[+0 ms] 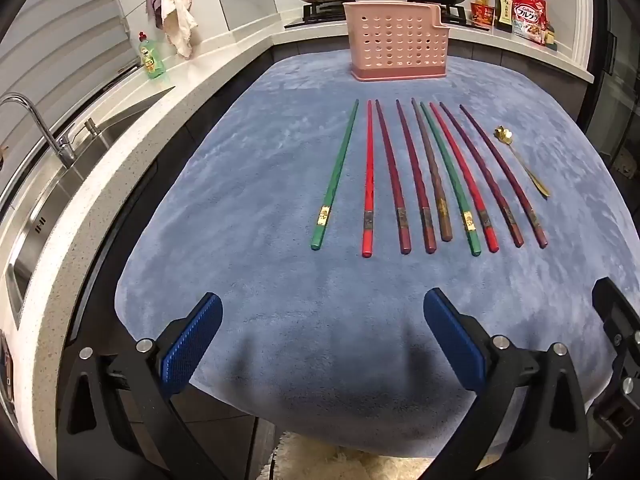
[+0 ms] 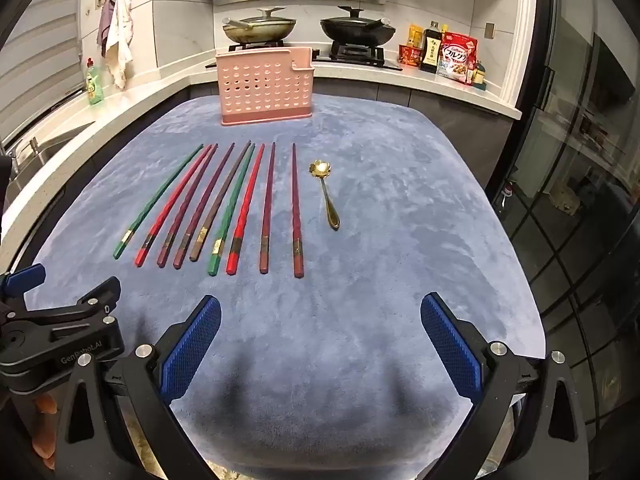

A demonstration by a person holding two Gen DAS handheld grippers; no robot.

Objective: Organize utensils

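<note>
Worktop [image 1: 248, 184] covered by a blue plush cloth; kitchen all round it. White stone counter runs along the left with a steel sink [image 1: 60, 200], tap and green detergent bottle [image 1: 151, 56]. At the back, two lidded pans [image 2: 260, 26] on a gas hob; food packets [image 2: 458, 56] to the right of them.

Chopsticks [image 1: 400, 184] — nine in a rough row mid-cloth, tips pointing away from me: two green, two red, the rest maroon, brown or purple, each banded near the butt end. Gold spoon [image 2: 326, 196] with a flower-shaped bowl lies just right of the row. Pink perforated holder [image 2: 266, 88] stands upright at the far edge of the cloth, well apart from the row.

My left claw [image 1: 322, 332] — spread wide, holding nothing, low over the near edge. My right claw [image 2: 320, 332] likewise wide and bare.
</note>
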